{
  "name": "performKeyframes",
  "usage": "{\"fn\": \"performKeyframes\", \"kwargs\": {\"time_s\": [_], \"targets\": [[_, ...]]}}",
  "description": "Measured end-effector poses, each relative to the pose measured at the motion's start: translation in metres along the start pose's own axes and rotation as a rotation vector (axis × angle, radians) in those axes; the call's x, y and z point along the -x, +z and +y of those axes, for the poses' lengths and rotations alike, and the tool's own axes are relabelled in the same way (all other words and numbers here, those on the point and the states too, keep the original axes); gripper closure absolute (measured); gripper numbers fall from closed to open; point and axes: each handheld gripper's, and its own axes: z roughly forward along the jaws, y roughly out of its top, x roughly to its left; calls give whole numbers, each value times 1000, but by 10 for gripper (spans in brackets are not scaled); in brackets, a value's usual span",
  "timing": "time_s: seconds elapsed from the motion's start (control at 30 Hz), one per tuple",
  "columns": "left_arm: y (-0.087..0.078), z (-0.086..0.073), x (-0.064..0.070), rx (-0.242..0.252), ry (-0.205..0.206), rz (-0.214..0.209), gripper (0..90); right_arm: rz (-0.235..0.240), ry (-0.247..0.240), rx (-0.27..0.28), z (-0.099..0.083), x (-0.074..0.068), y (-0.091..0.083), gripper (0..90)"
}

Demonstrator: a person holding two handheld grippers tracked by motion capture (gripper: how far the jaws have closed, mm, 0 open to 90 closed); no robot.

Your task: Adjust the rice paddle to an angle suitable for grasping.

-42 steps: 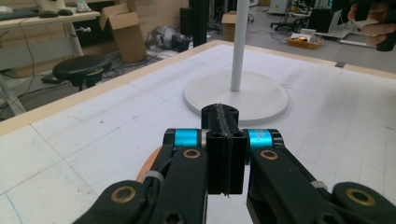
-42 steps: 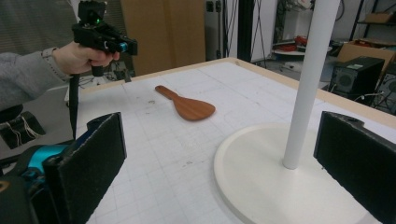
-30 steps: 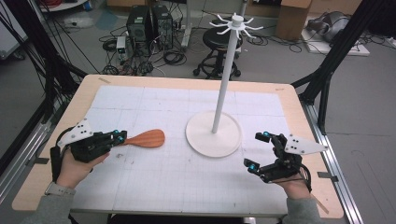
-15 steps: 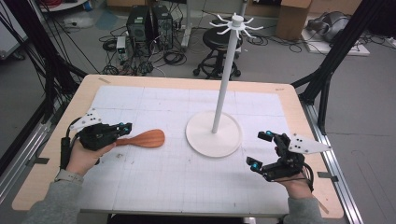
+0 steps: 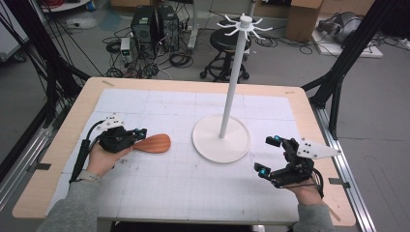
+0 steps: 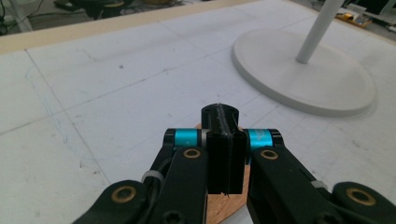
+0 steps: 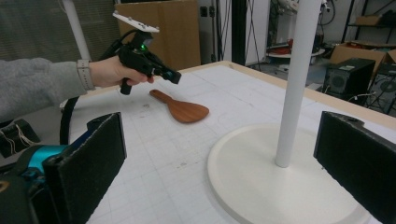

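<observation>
High view: I see the left gripper (image 5: pixel 140 132) at the left of the table (image 5: pixel 58 159), held just above the handle end of the wooden spatula (image 5: pixel 153 143).
Spatula: it lies flat on the white mat (image 5: pixel 174 188), left of the stand's base (image 5: pixel 221 140), blade pointing right toward the base and near it but apart.
Left gripper state: in the left gripper view my jaws are pressed together with no gap I can see, and a bit of brown wood (image 6: pixel 223 205) shows below them; the right gripper view shows this gripper (image 7: pixel 172 76) hanging over the handle without touching it.
Right gripper: at the near right of the table, my right gripper (image 5: pixel 270 155) sits right of the base and well apart from the spatula.
Right gripper state: jaws spread wide, nothing between them; in the right gripper view they frame the base (image 7: pixel 252 163) and the pole (image 7: pixel 294 79).
Stand: a white pole (image 5: pixel 233 82) rises upright from the round base in the middle of the table, with hooks (image 5: pixel 244 25) at the top.
Spatula from the right gripper view: I see the spatula (image 7: pixel 183 108) beyond the base, far left, flat on the mat.
</observation>
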Motion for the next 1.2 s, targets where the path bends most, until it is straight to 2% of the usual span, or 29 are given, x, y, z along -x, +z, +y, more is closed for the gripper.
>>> {"fn": "performKeyframes", "kwargs": {"time_s": [0.1,0.27,0.37,0.6,0.7,0.8,0.83,1.0,1.2], "targets": [[9,-5,-7,-36,-15,18,895,0,-2,-3,0,0,0,8],[12,-7,-19,-54,-51,63,896,5,2,-4,-1,0,1,8],[16,-6,-20,-77,-48,71,896,2,-3,-3,-1,1,2,8],[35,-2,-18,-136,-9,93,895,6,-5,-5,-2,0,3,8],[42,-5,-20,-157,-25,101,896,7,0,-5,-2,0,2,8],[46,-10,-27,-172,-94,111,896,6,2,-2,-2,1,1,8],[46,-10,-28,-174,-102,110,896,7,4,-3,-3,0,1,8],[50,-10,-28,-203,-87,112,896,9,0,-6,-3,1,1,8],[51,-9,-25,-226,-50,114,897,8,4,-10,-4,0,1,8]]}}
